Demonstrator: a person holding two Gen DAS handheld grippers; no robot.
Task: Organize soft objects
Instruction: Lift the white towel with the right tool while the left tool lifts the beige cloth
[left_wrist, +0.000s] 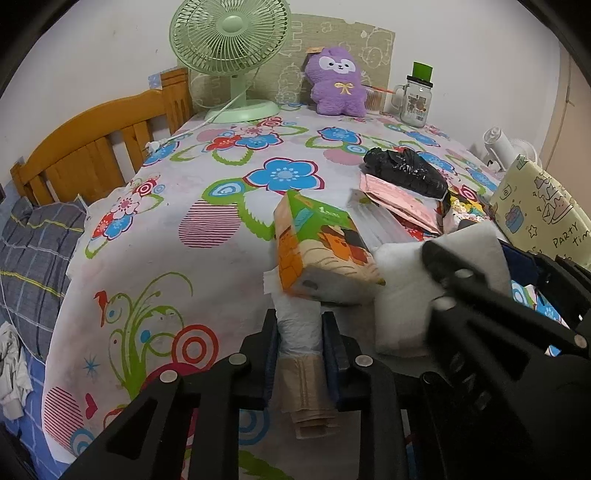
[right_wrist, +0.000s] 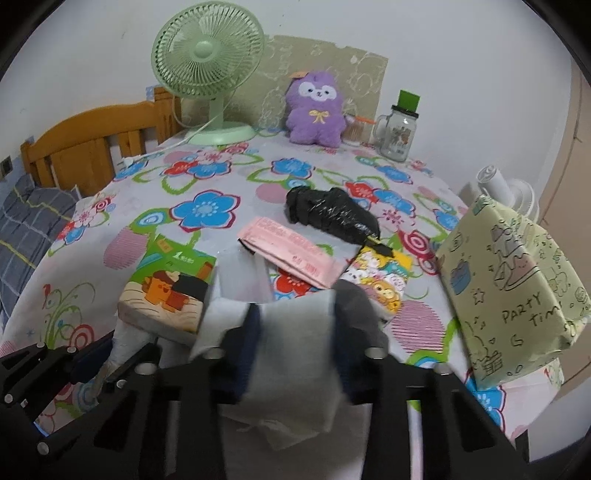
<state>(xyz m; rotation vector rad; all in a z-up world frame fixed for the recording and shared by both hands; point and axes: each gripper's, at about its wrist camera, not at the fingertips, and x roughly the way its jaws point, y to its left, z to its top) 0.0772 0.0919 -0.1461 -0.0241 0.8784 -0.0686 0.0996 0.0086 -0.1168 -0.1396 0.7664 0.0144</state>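
Left of the tissue pack (left_wrist: 325, 243), which I take as my landmark on the flowered worktop (left_wrist: 166, 236), my left hand-held gripper (left_wrist: 299, 347) is clamped narrow on a crumpled white plastic bag (left_wrist: 298, 328) just below the pack. Just right of the pack, my right hand-held gripper (right_wrist: 295, 332) is pinched on a white foam sheet (right_wrist: 295, 354). Beyond the pack lie a pink packet (right_wrist: 291, 251) and a black bag (right_wrist: 328, 214), with a purple plush toy (right_wrist: 314, 110) far behind.

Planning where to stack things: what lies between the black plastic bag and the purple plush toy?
Only bare floral tablecloth between black plastic bag and purple plush toy, seen in both wrist views.
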